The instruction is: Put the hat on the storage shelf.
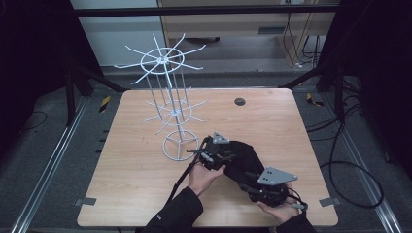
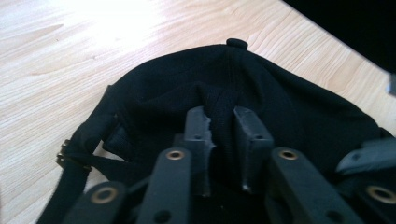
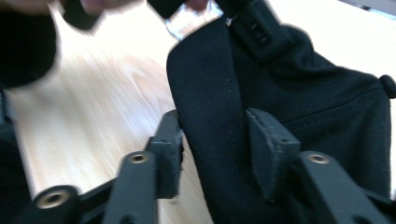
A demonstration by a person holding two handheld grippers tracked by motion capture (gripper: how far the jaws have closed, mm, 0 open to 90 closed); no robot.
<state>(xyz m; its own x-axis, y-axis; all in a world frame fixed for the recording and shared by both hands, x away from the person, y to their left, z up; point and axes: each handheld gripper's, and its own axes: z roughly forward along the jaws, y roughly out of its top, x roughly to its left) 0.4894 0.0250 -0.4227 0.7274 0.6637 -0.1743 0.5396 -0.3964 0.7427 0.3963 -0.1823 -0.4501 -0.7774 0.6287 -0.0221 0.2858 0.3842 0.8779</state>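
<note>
A black cap (image 1: 241, 160) lies on the wooden table (image 1: 136, 184), right of centre near the front. My left gripper (image 1: 224, 156) comes at it from the left. In the left gripper view this gripper (image 2: 223, 135) is shut on a raised fold of the cap (image 2: 280, 98) at its back, above the strap with a brass buckle (image 2: 65, 156). My right gripper (image 1: 251, 183) meets the cap from the front right. In the right gripper view it (image 3: 215, 149) grips the stiff brim of the cap (image 3: 210, 102), with one jaw on each side.
A white wire display rack (image 1: 165, 97) with two tiers of radial hooks stands on a ring base (image 1: 180, 146) just left of the cap. A small dark disc (image 1: 239, 101) is set in the table's far side. Black frame bars and cables surround the table.
</note>
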